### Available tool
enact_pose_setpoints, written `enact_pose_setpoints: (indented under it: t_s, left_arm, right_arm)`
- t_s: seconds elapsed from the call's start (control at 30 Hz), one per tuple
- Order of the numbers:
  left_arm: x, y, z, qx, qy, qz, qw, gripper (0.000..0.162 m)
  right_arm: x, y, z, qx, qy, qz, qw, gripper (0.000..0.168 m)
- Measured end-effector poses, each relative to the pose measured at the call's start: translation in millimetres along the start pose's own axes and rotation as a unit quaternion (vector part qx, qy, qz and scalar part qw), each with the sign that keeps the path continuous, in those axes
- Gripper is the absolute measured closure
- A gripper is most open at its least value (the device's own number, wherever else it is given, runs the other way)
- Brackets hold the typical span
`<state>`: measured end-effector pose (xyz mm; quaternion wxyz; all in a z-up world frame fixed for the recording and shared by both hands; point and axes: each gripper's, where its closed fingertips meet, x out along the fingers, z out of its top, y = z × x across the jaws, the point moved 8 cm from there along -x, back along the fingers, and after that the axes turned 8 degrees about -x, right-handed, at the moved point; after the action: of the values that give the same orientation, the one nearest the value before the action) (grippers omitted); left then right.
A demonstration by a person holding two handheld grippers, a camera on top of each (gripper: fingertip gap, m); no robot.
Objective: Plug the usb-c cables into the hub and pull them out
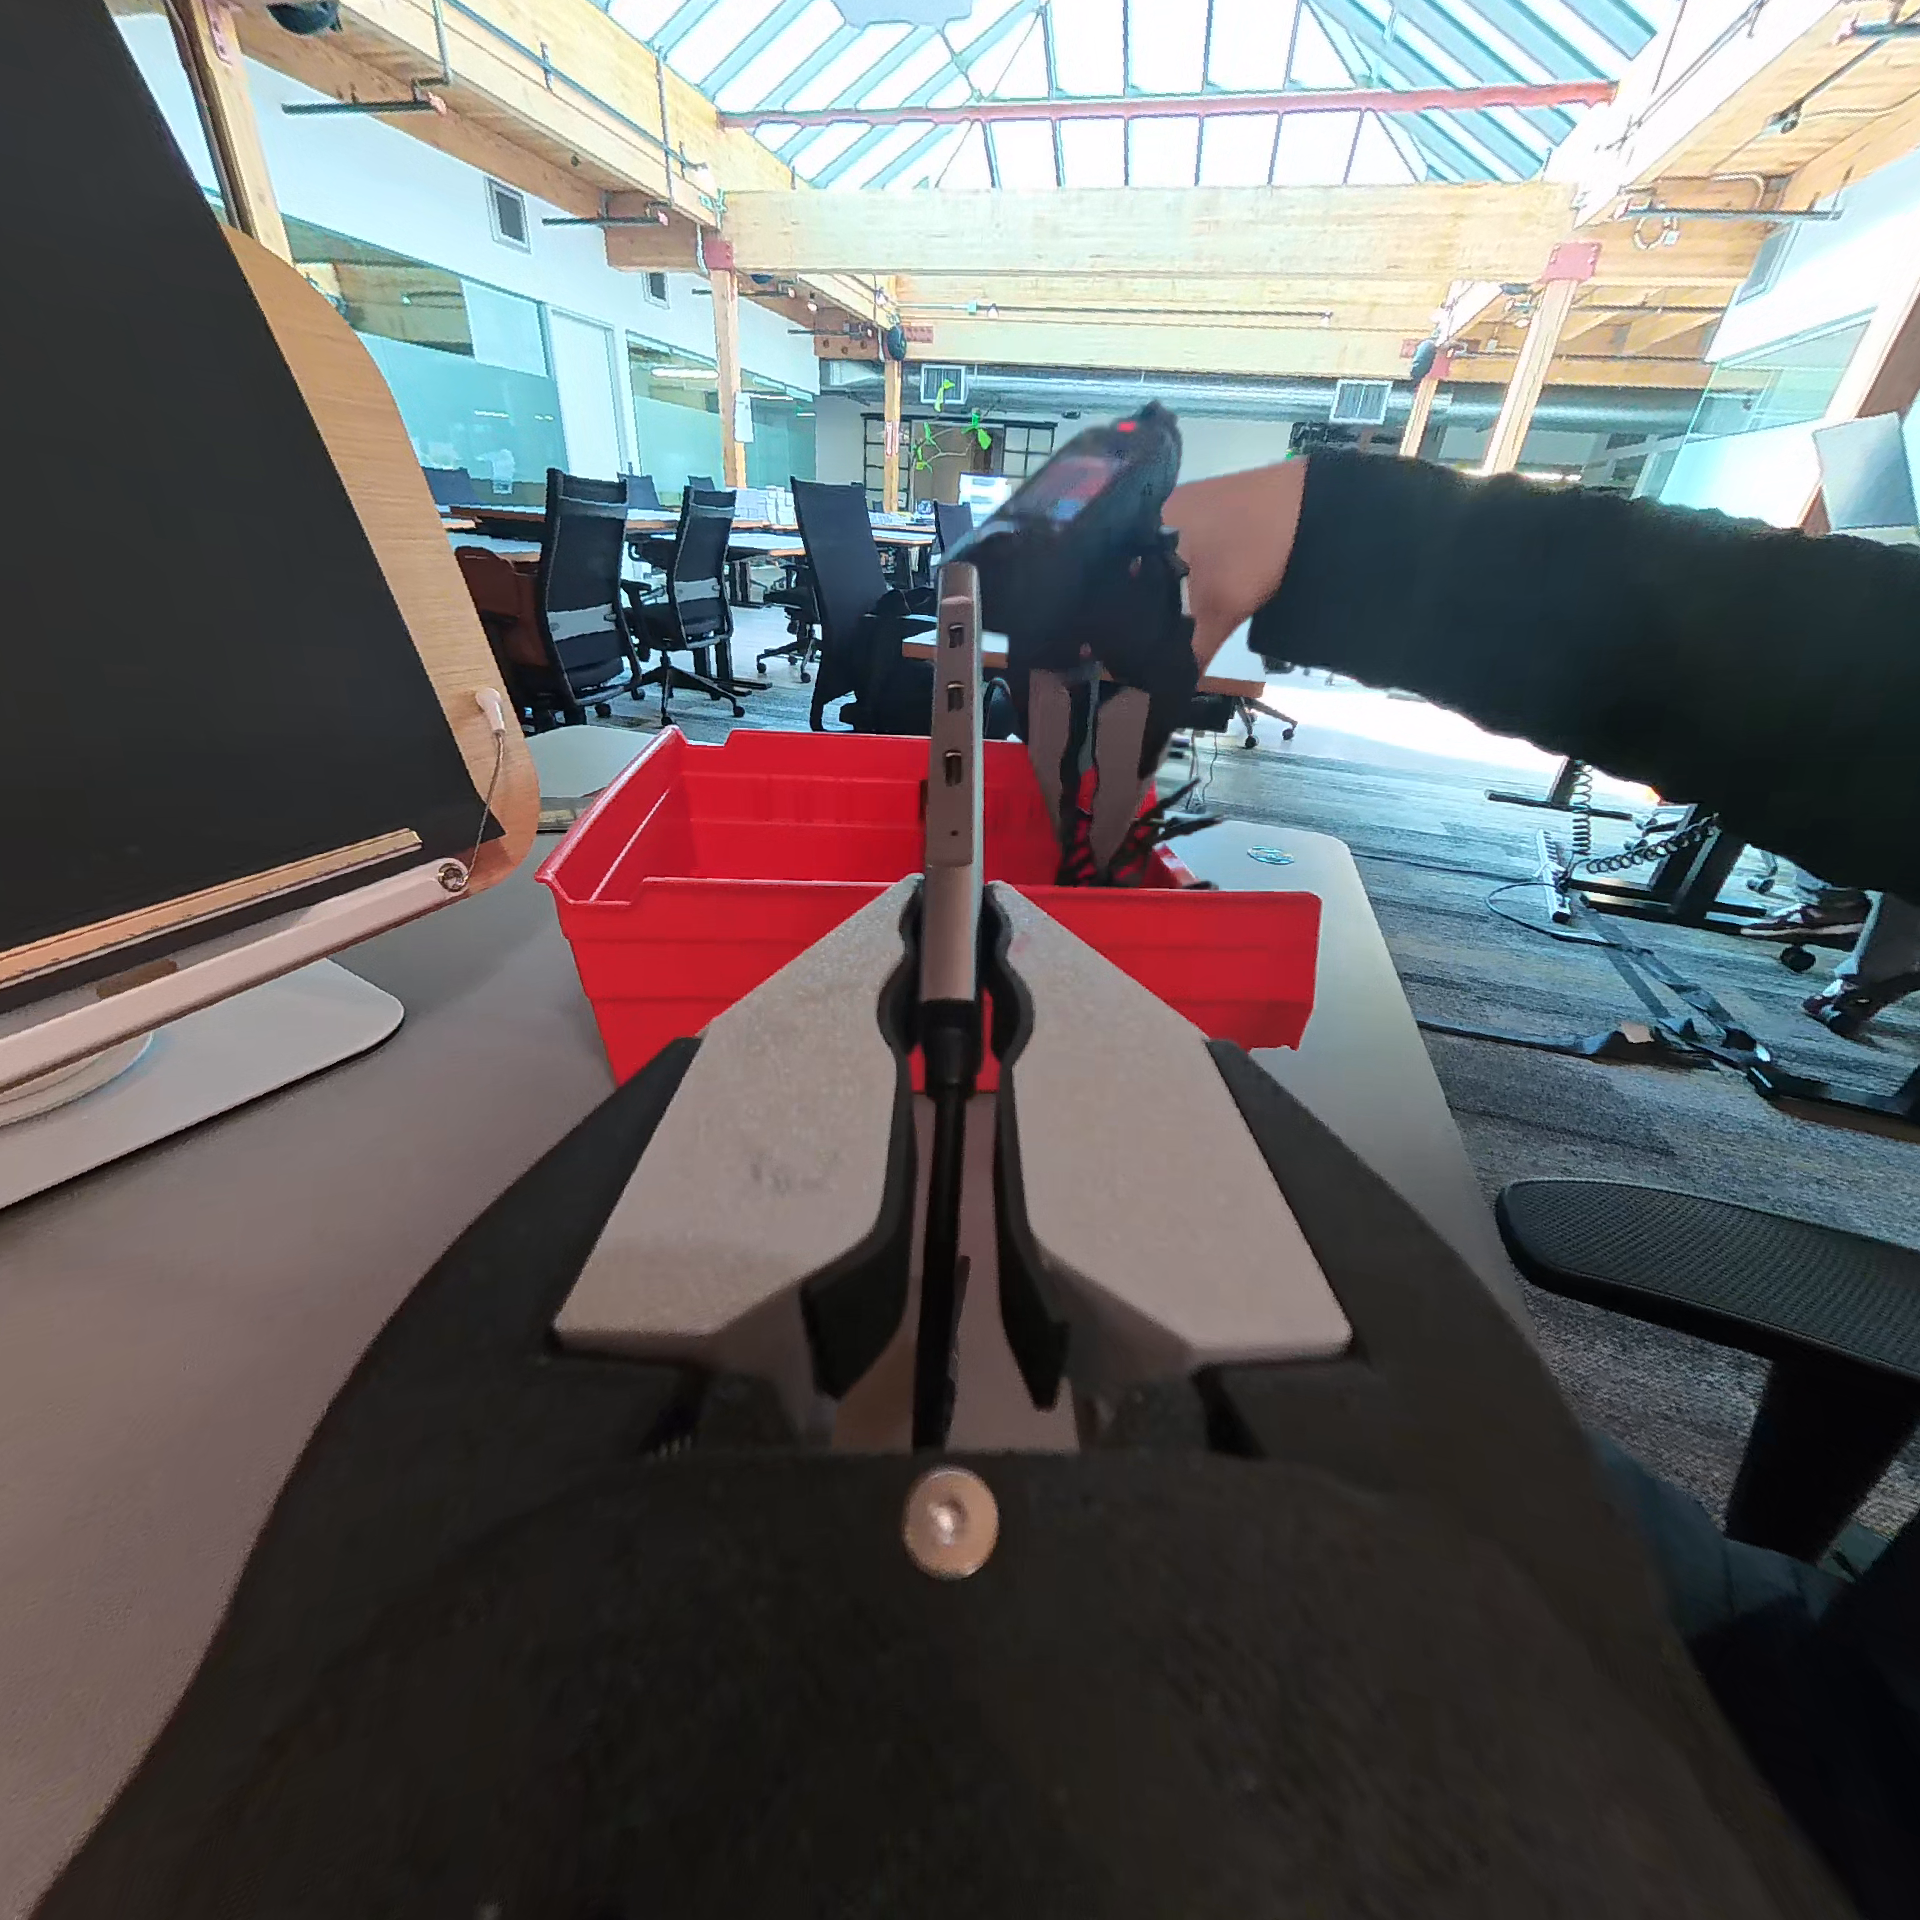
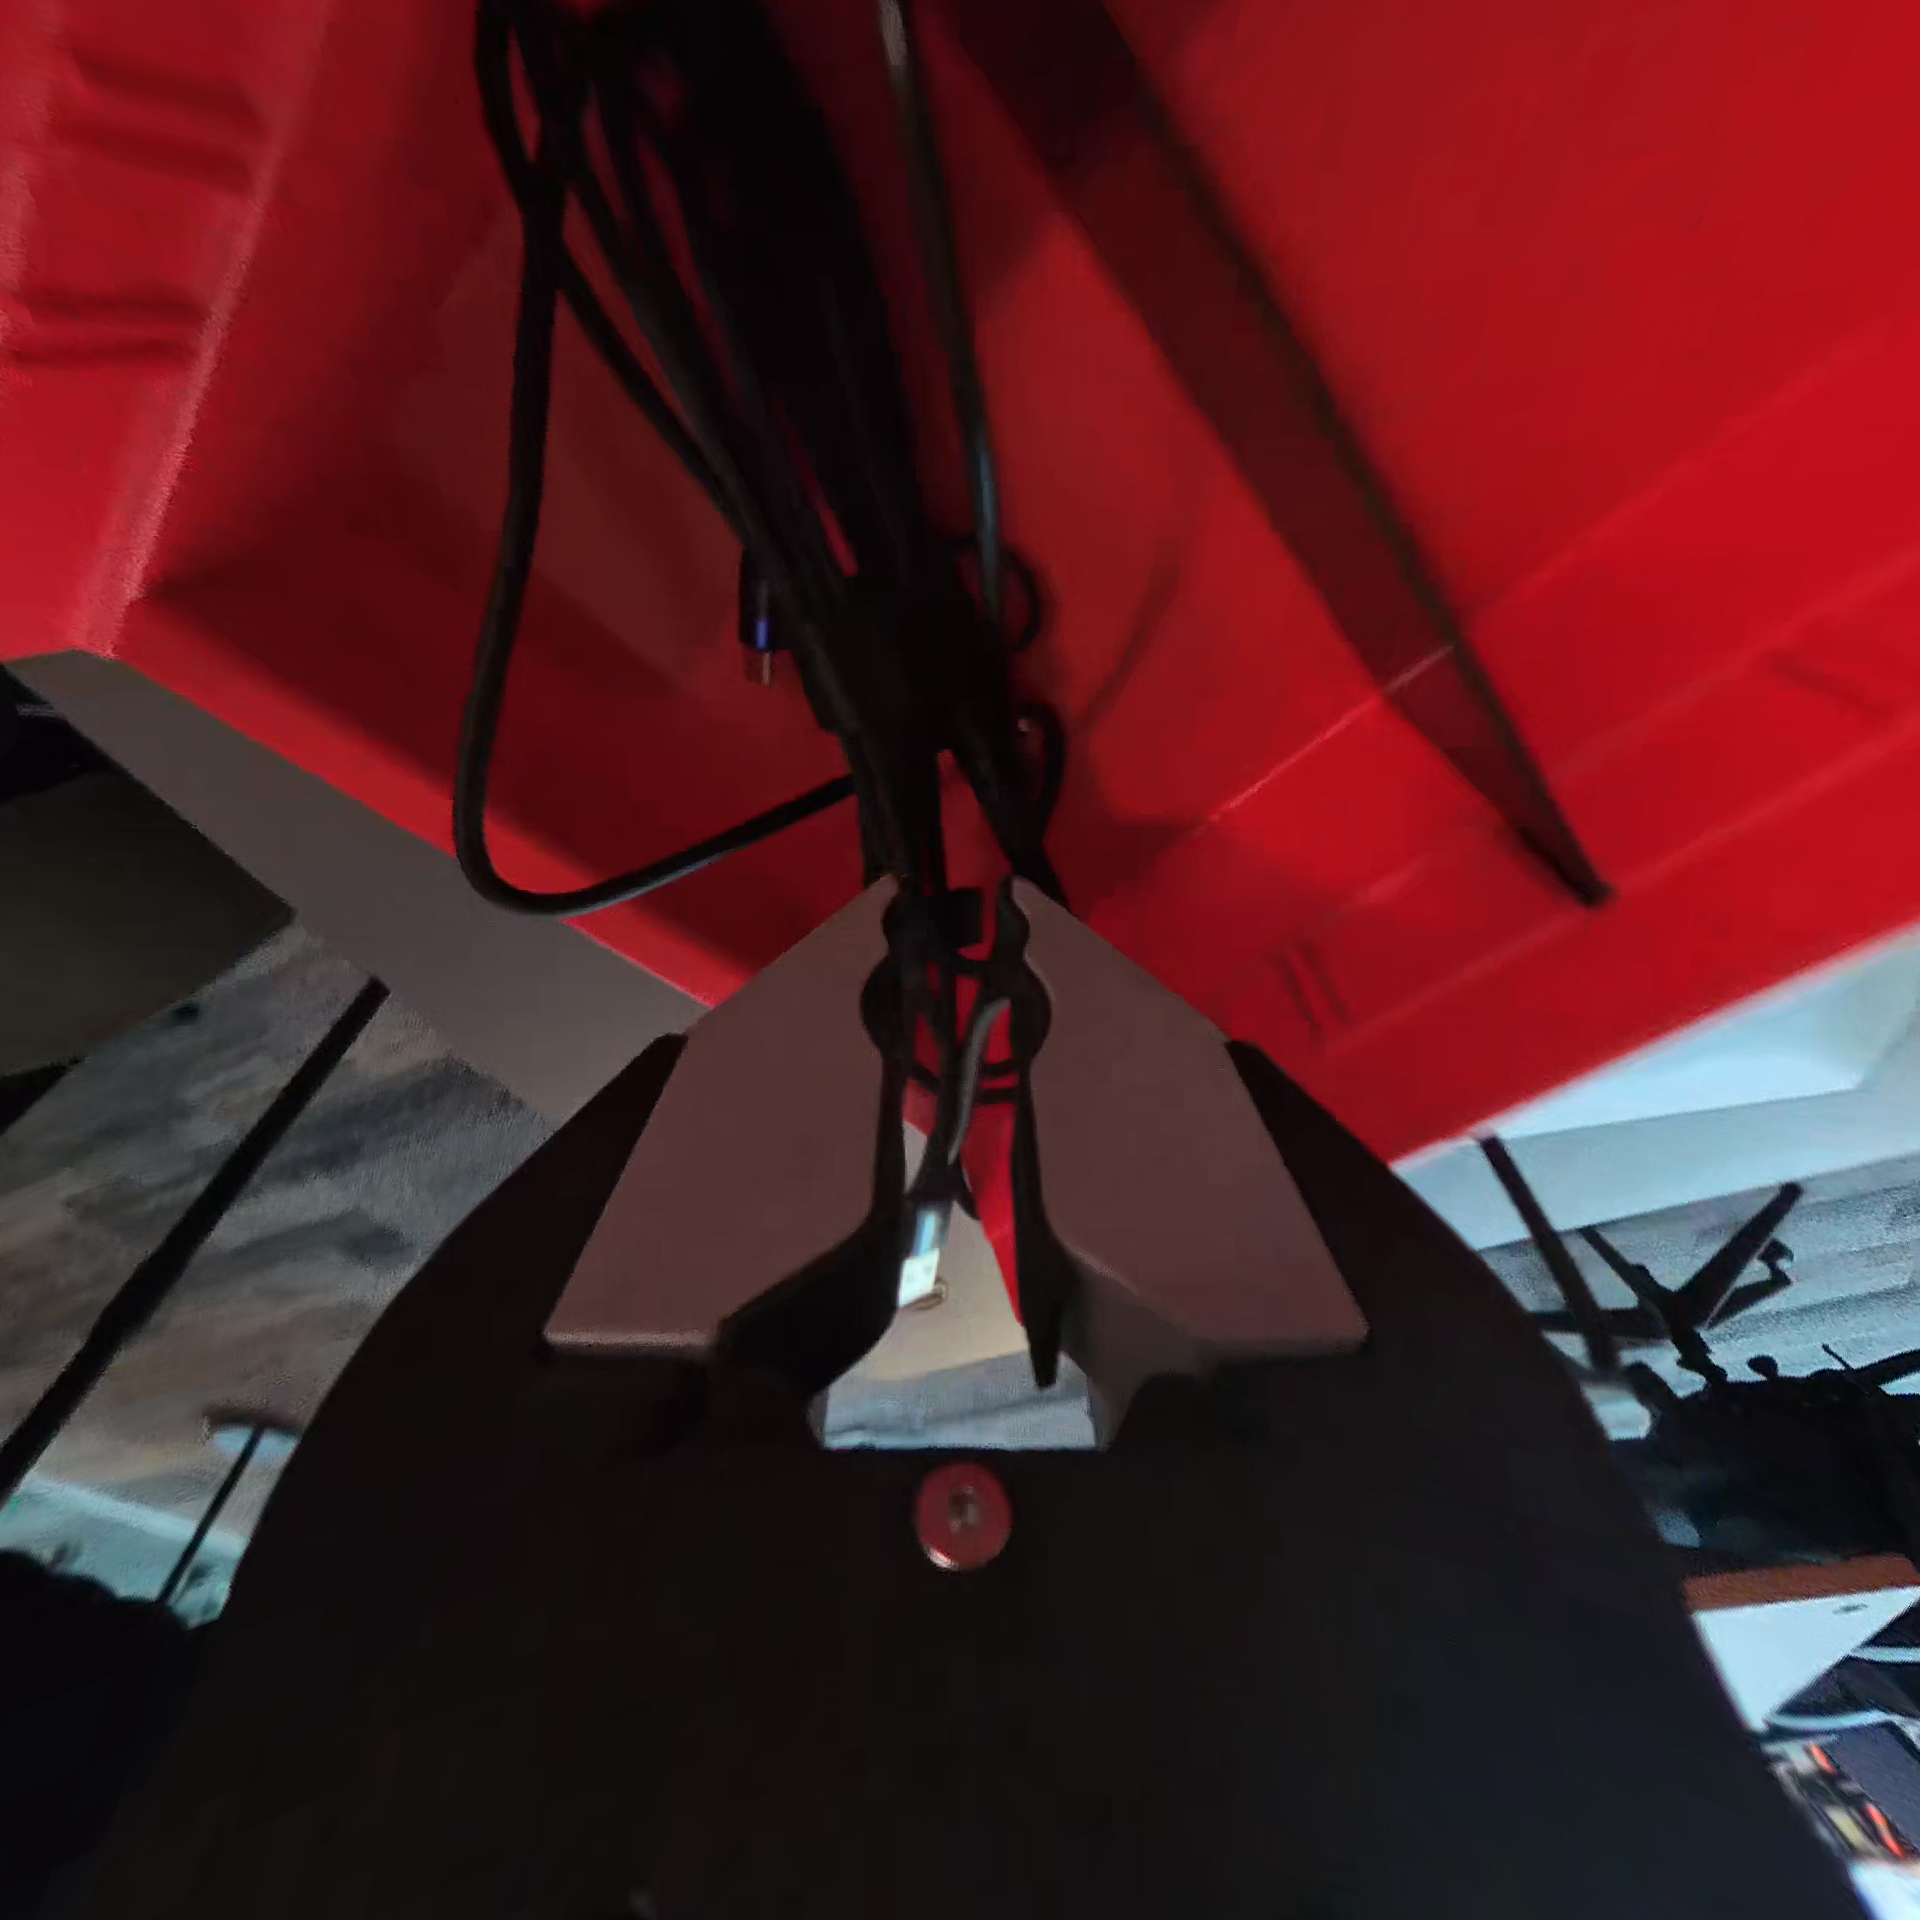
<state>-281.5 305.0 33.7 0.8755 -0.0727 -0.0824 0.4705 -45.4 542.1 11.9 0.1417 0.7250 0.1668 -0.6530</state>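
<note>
Open office, grey worktop (image 1: 312, 1195). Hub (image 1: 956, 790), rigid, light, was clamped endwise by left hand-held gripper (image 1: 951, 935) before red bin (image 1: 935, 956); limp cables (image 2: 914, 727), tangle-prone, were pinched by right hand-held gripper (image 2: 951, 935) inside the bin, best taken near a plug.

A large open office under a glazed skylight (image 1: 1122, 94) – daylight pours through it onto pale timber beams (image 1: 1143, 234) and wooden posts (image 1: 1527, 374). Glass partitions (image 1: 488, 384) line the left wall. Black mesh office chairs (image 1: 582, 592) stand at long desks (image 1: 831, 540) further back, on grey carpet (image 1: 1455, 831). Near at hand, a grey table (image 1: 260, 1195) carries a dark screen on a white stand (image 1: 177, 582), with a black chair armrest (image 1: 1714, 1278) to its right.
</note>
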Motion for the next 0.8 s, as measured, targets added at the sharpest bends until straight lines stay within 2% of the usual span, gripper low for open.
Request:
enact_pose_setpoints:
  t_s: [0.13,0.23,0.33,0.4,0.5,0.63,0.67,0.7,0.8]
  left_arm:
    - [0,-2,0,0.005,0.002,-0.003,1.000,0.156]
    - [1,-3,0,0.005,0.005,-0.006,1.000,0.156]
    - [3,-5,-3,0.009,0.015,-0.013,1.000,0.156]
    - [5,-7,-5,0.017,0.025,-0.019,0.999,0.156]
    - [8,-10,-9,0.030,0.042,-0.022,0.998,0.156]
    - [10,-14,-12,0.034,0.050,-0.028,0.998,0.156]
    - [11,-14,-13,0.035,0.052,-0.029,0.998,0.156]
    - [11,-14,-13,0.037,0.055,-0.029,0.997,0.155]
    - [10,-10,-11,0.040,0.051,-0.005,0.998,0.153]
  right_arm:
    - [-36,-10,-3,0.021,-0.067,-0.060,0.996,0.150]
    - [-65,-9,8,0.017,-0.173,-0.086,0.981,0.144]
    - [-88,9,37,-0.020,-0.286,-0.061,0.956,0.137]
    - [-98,25,62,-0.061,-0.331,-0.049,0.941,0.125]
    - [-109,52,103,-0.129,-0.370,-0.043,0.919,0.122]
    - [-112,77,146,-0.191,-0.372,-0.050,0.907,0.132]
    - [-110,77,153,-0.199,-0.361,-0.063,0.909,0.139]
    - [-109,77,157,-0.207,-0.352,-0.081,0.909,0.156]
    - [-112,75,159,-0.220,-0.351,-0.089,0.906,0.160]
